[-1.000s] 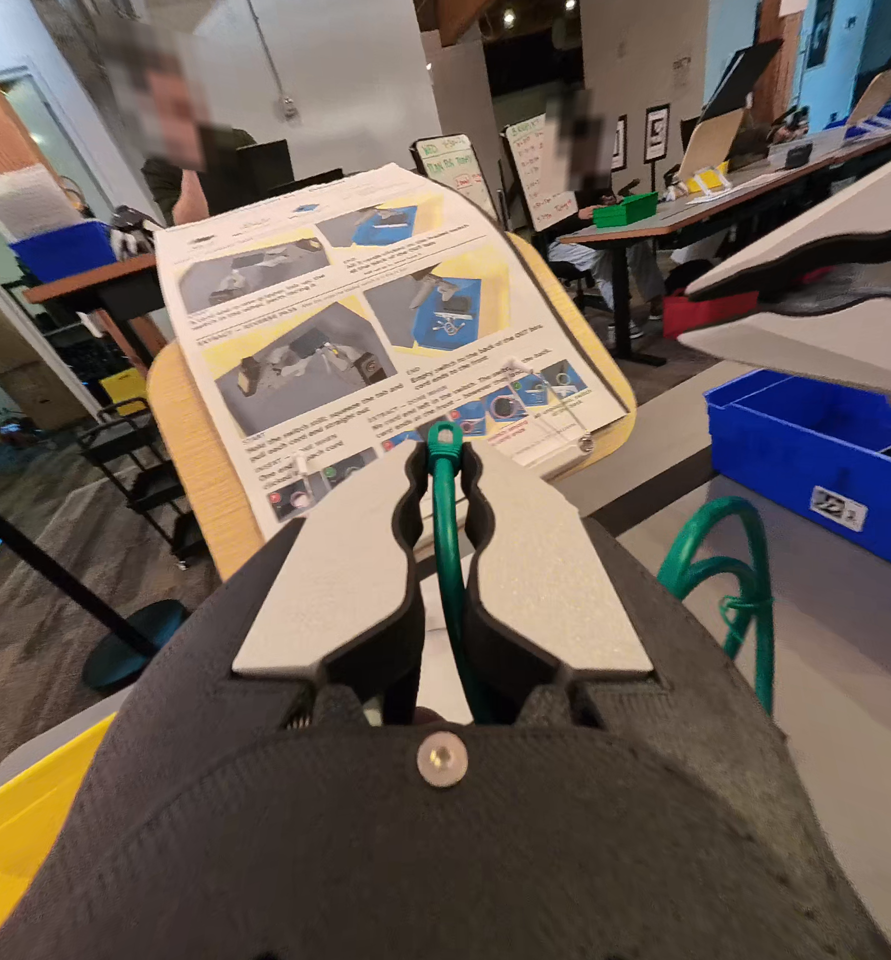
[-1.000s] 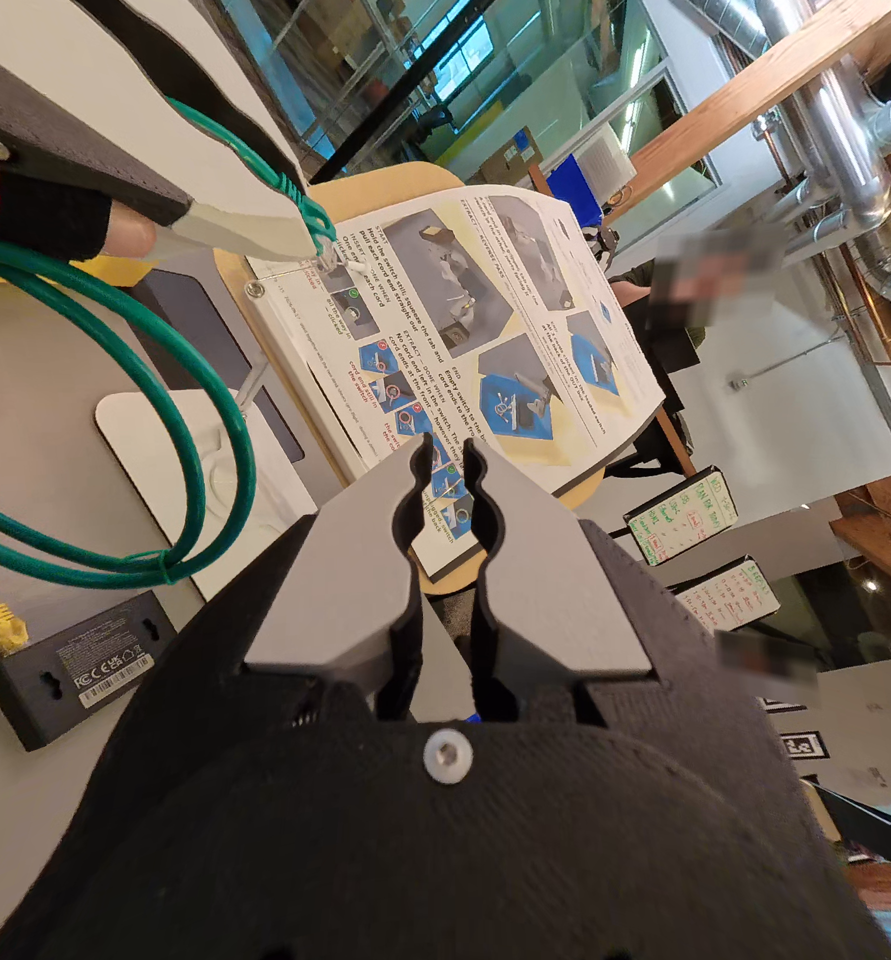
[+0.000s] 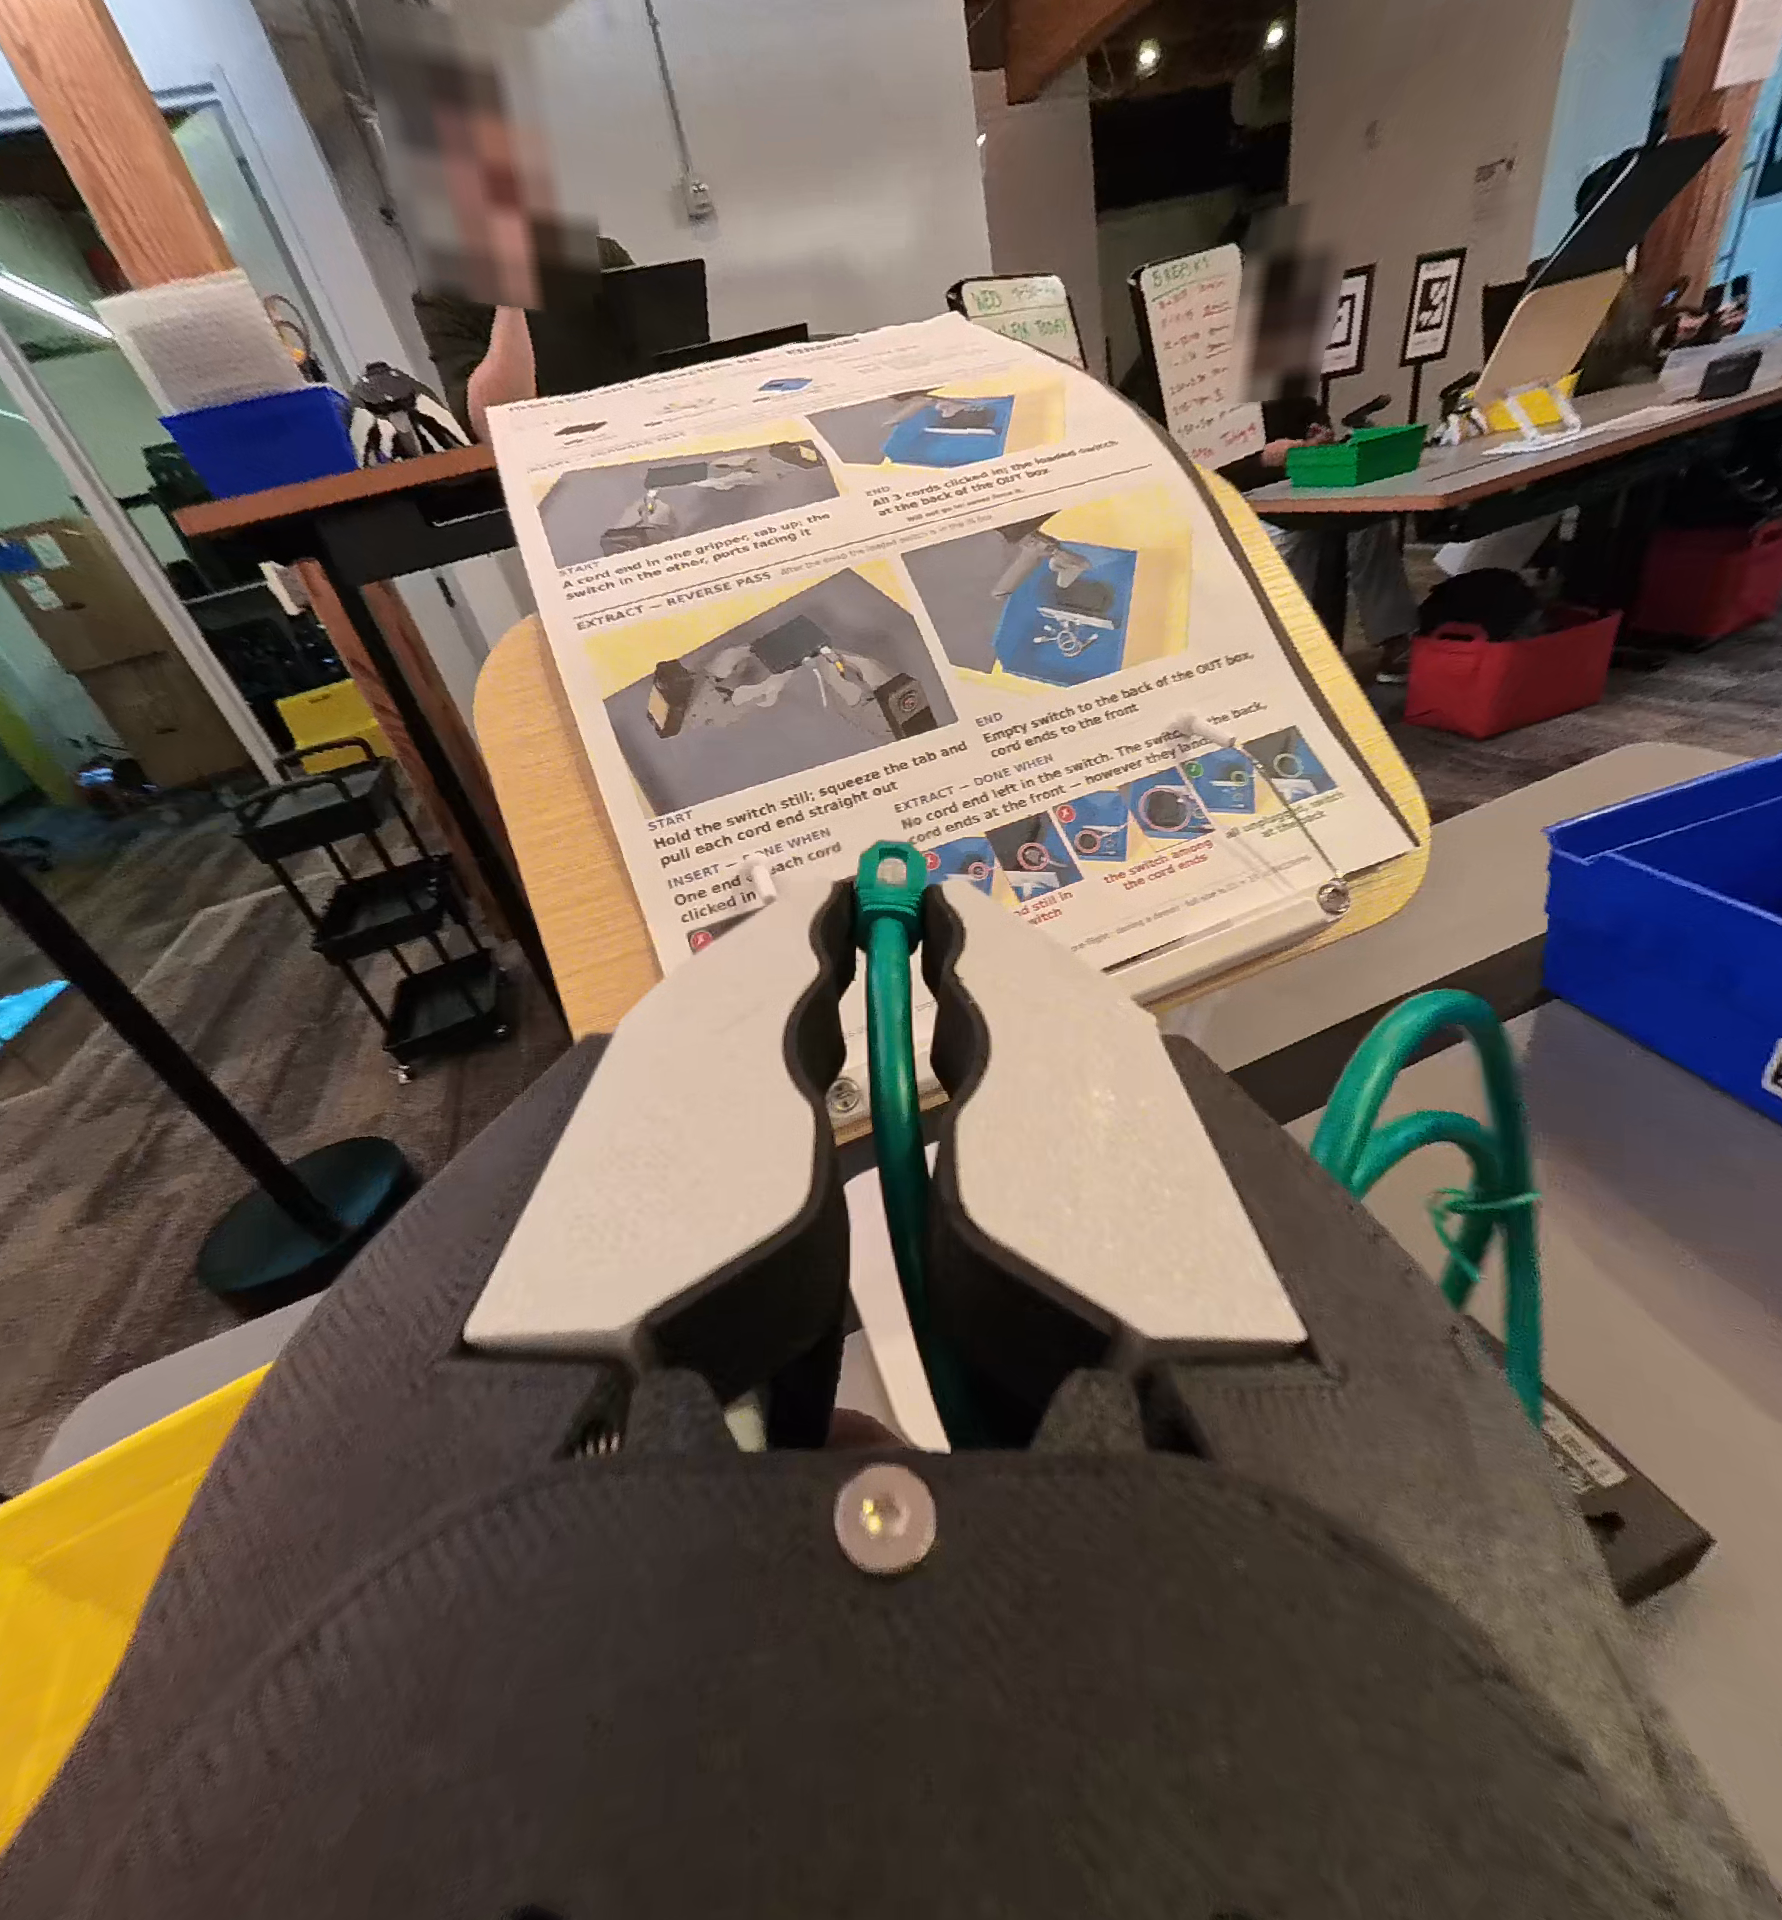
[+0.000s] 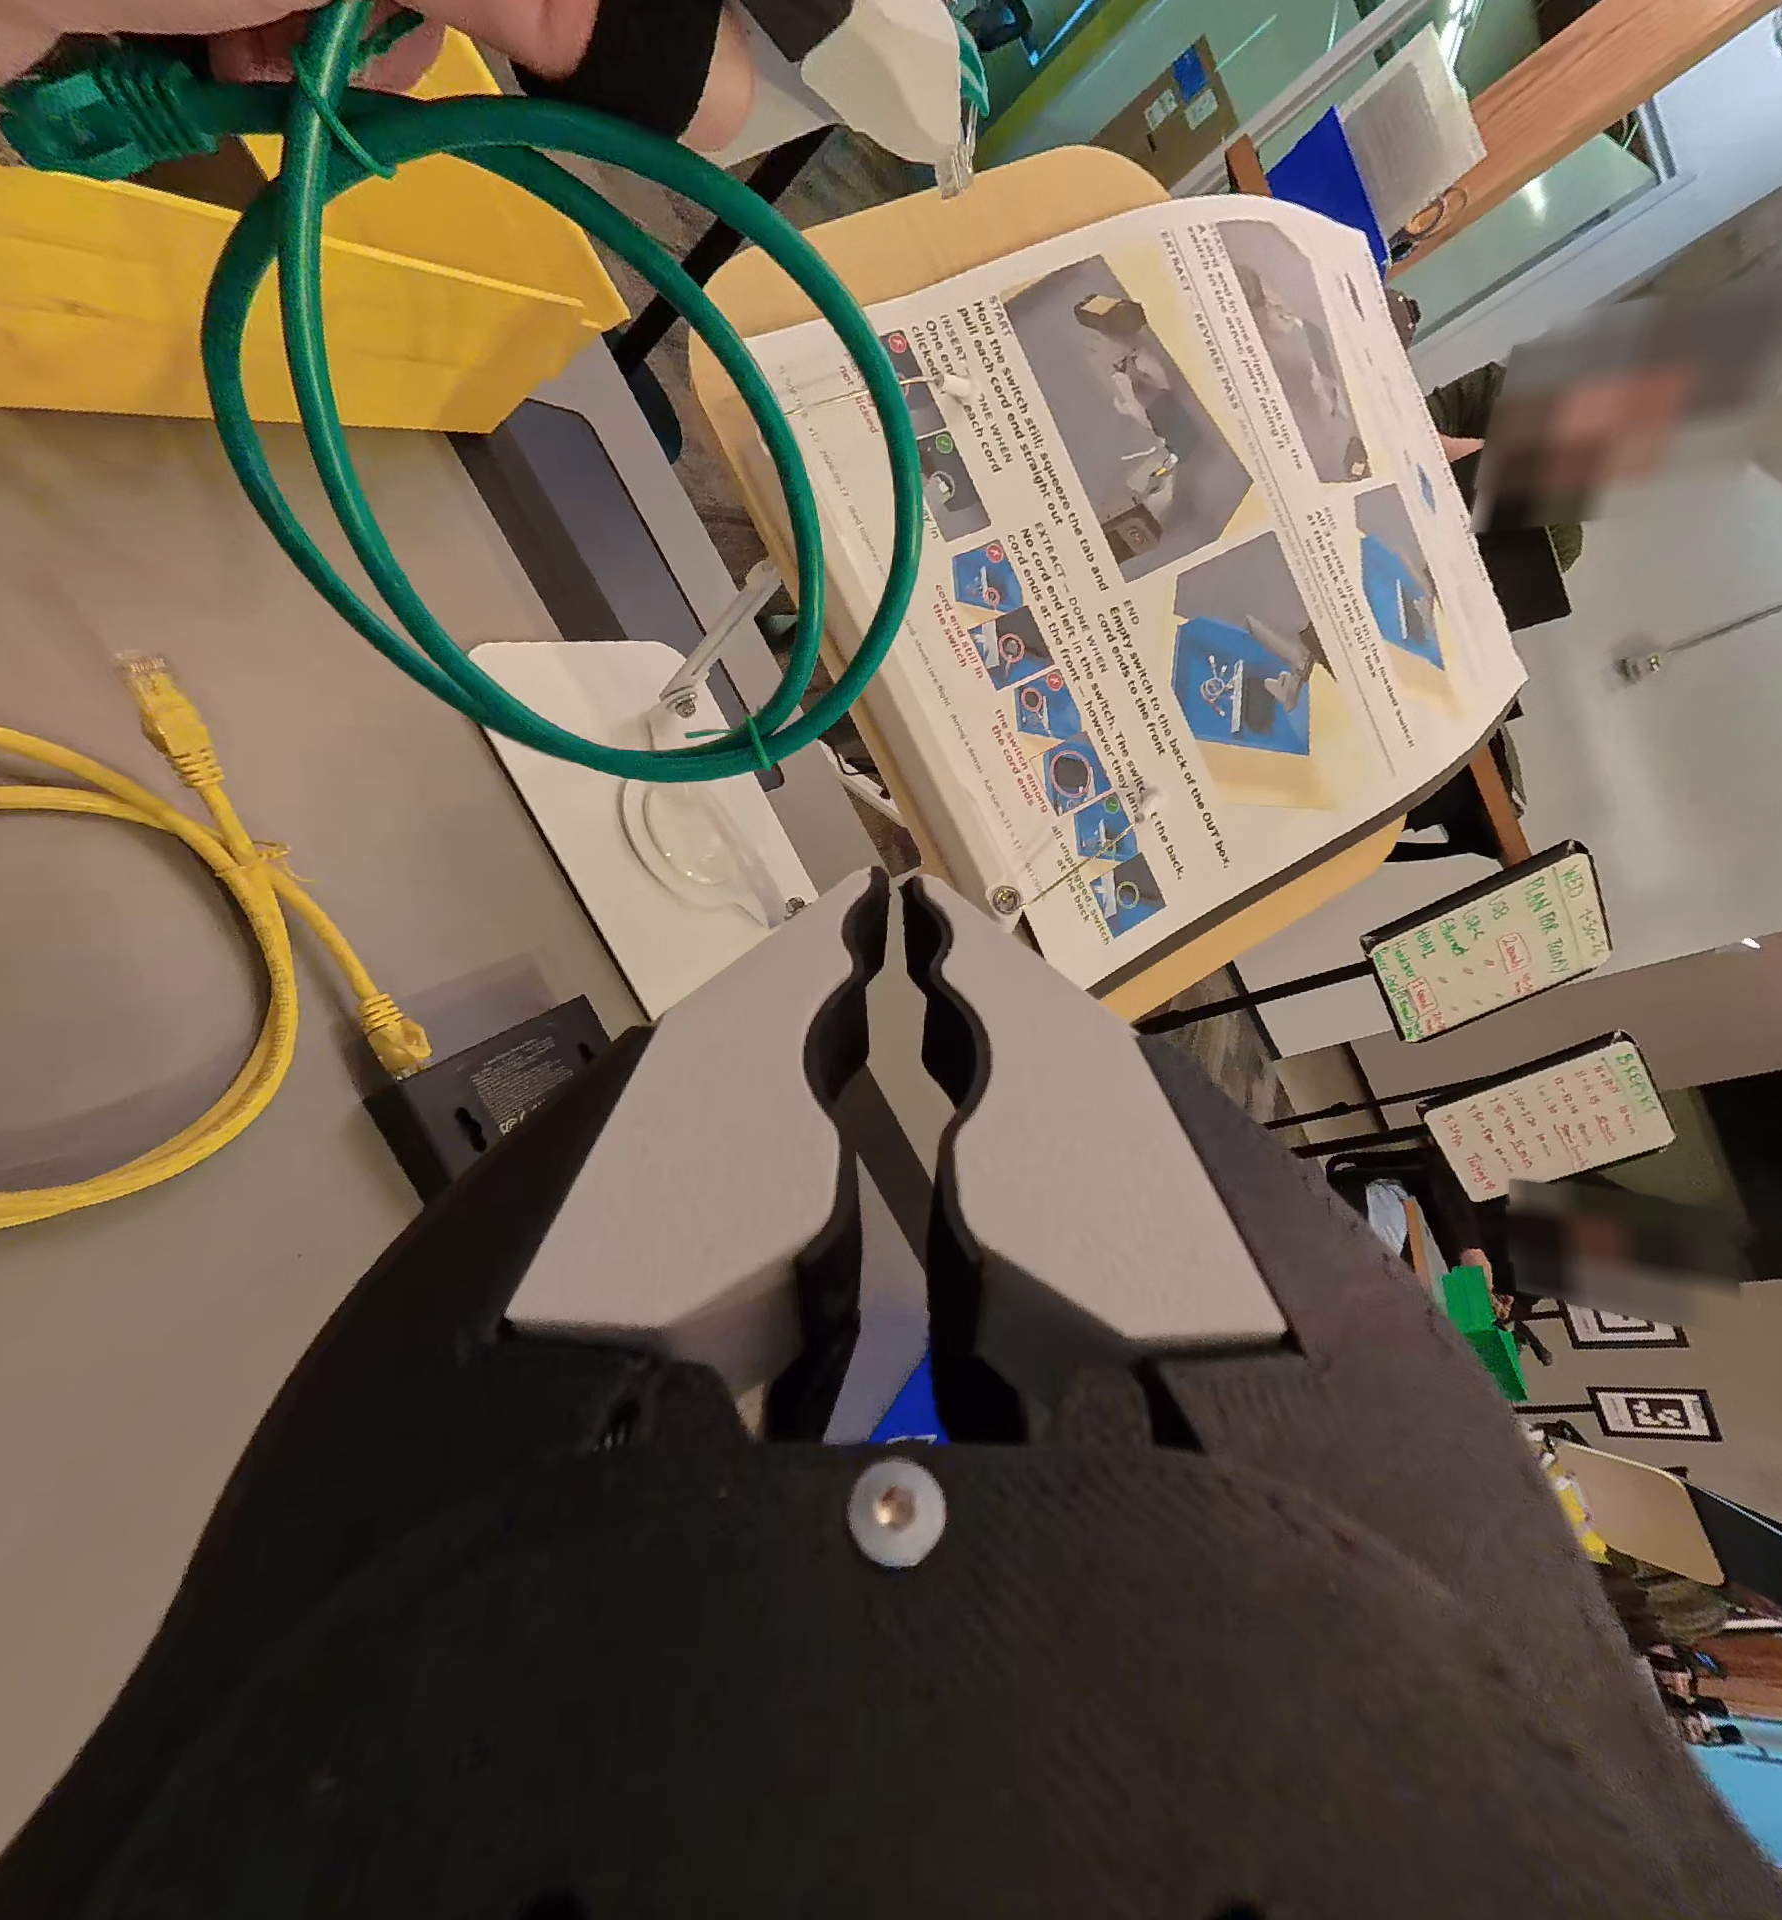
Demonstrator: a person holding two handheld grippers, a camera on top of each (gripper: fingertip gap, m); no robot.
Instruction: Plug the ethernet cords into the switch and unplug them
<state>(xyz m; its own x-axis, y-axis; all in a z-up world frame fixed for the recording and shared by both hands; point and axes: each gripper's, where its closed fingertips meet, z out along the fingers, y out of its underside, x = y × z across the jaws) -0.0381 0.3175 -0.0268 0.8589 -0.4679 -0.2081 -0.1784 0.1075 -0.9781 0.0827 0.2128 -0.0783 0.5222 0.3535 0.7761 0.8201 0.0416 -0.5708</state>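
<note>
Between the left tongs (image 3: 892, 914), green ethernet cord (image 3: 892, 1049) clamped, right tongs (image 4: 895, 896) together, empty.

Two cords: green cord (image 4: 554, 436), yellow cord (image 4: 243, 935); seemingly one switch (image 4: 482, 1091).

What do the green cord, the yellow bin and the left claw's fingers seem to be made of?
Green cord: rubbery plastic jacket with a dull sheen, bending in smooth loops; its plug looks like clear hard plastic.
Yellow bin: rigid moulded plastic, smooth and slightly glossy.
Left claw fingers: probably printed plastic, with matt, finely grained grey faces over black inner pads, possibly softer.
</note>
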